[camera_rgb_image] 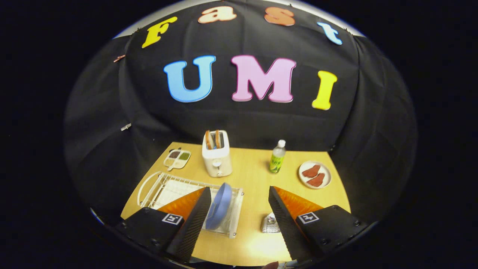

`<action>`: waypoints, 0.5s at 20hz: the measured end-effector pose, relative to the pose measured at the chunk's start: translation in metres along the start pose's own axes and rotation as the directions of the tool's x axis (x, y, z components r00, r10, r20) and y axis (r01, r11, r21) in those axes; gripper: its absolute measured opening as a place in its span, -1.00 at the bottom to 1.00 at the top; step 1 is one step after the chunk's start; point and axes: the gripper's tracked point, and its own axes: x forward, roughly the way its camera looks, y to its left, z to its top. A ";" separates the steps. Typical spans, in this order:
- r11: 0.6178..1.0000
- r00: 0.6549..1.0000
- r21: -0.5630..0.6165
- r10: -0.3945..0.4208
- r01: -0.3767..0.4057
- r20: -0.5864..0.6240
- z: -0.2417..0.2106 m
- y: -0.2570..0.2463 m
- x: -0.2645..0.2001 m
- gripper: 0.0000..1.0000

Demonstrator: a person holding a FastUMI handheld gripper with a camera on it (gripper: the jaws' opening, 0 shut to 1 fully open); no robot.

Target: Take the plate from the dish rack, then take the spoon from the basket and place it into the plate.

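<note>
Progress on the task looks to us like nothing finished yet: the blue plate point(219, 205) stands on edge in the white wire dish rack point(157, 186) at the table's point(254, 179) near left side, so the first step is not yet done. Our hand-held gripper point(239, 209) hangs above the near edge with its fingers spread wide apart and nothing between them; the plate sits just inside the left finger, the rack stretching away behind that finger.

Beside the right finger, near the front edge, we see a small metal mesh basket point(270, 223), partly hidden by the finger; we cannot tell from here whether the spoon lies in it. We judge that what remains is the whole job: gripping the plate, setting it down, then fetching the spoon and laying it into the plate.

Other containers: a four-compartment dish point(177, 158) near the far left corner holds different coloured fillings, a white toaster point(216, 154) at the far edge carries two slices in its slots, a clear bottle point(277, 157) with a green label stands right of it, and a small plate point(314, 174) toward the right edge bears two reddish pieces.
</note>
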 end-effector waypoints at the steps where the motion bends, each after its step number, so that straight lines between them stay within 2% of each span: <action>1: 1.000 0.998 0.011 0.002 -0.002 -0.062 -0.009 0.005 0.012 0.88; 5: 0.996 0.959 0.094 0.037 -0.011 -0.281 -0.048 0.023 0.062 0.70; 6: 0.992 0.947 0.126 0.057 -0.017 -0.317 -0.054 0.030 0.071 0.57; 10: 0.984 0.891 0.178 0.058 0.025 -0.450 -0.088 0.036 0.118 0.54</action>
